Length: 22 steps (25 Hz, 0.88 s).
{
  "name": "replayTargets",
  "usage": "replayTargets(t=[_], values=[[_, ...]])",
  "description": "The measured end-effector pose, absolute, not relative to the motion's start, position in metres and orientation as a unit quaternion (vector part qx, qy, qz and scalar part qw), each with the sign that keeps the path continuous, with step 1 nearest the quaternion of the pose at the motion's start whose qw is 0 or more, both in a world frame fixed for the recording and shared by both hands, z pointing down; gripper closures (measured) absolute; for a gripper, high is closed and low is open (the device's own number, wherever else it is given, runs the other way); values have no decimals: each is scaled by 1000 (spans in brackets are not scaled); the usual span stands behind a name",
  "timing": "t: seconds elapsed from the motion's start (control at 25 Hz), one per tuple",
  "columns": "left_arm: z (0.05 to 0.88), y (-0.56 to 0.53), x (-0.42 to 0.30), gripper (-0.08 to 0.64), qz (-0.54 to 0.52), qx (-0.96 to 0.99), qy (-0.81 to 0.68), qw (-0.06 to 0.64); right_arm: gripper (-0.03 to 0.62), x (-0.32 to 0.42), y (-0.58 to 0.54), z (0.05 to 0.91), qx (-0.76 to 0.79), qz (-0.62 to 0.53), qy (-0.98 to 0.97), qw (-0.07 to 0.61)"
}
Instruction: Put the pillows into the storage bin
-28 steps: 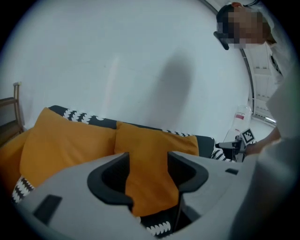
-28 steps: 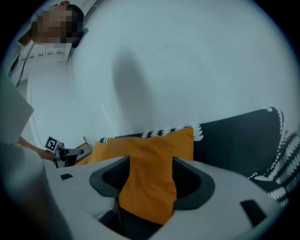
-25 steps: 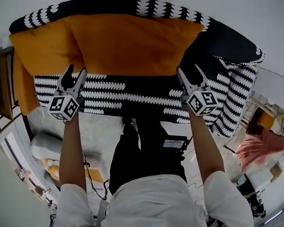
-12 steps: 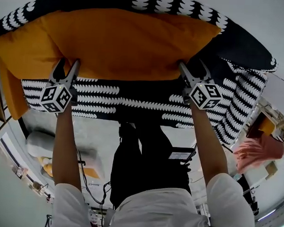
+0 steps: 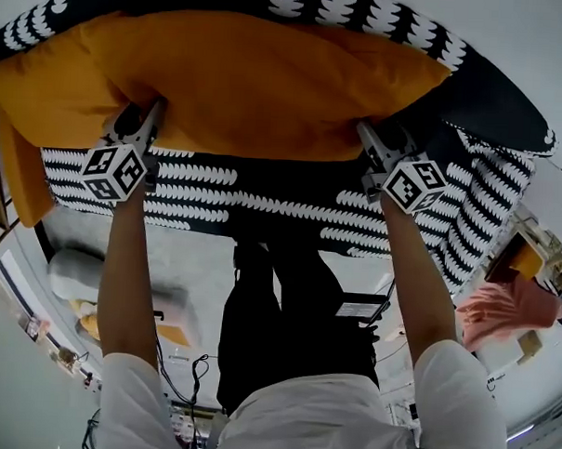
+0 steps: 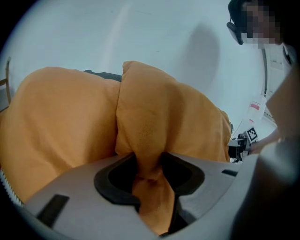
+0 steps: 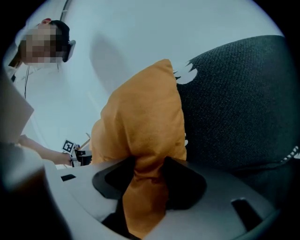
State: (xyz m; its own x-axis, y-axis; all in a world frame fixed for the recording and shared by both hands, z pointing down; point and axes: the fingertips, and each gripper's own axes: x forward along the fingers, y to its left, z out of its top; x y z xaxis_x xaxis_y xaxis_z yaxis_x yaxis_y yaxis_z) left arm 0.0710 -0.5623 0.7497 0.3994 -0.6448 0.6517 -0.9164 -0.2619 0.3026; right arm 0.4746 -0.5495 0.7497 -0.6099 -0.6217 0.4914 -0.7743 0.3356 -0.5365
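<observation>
Both claws just squeezed in and are now pinching cloth at near edge of top pillow [image 5: 259,78]. Left gripper [image 5: 139,122] has left end, right gripper [image 5: 376,139] has right end, and orange fabric is bunched between jaws in both gripper views. Pillow lies across mouth of bin [image 5: 263,200], with second pillow [image 5: 23,175] poking out at left.

Tip imo: you've likely got cover only, not stuffing. Keep hands level and push down together. Don't yank, or corner slips.
</observation>
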Motion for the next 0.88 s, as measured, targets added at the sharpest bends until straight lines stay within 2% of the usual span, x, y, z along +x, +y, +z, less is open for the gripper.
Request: replayTargets(t=[0.2,0.28,0.6,0.88], values=[[738,-546,72,472,179,764,-515,343,498,464,-542,739,406,363,-829,130],[728,-536,71,489,178,767,-516,338,531,460,-538,732,398,356,-835,135],[660,-471,73,505,142,771,-535,315,548,458,-511,660,393,336,-848,116],[563,-400,38,505,105,744,-599,275,548,413,-497,555,335,279,-895,94]])
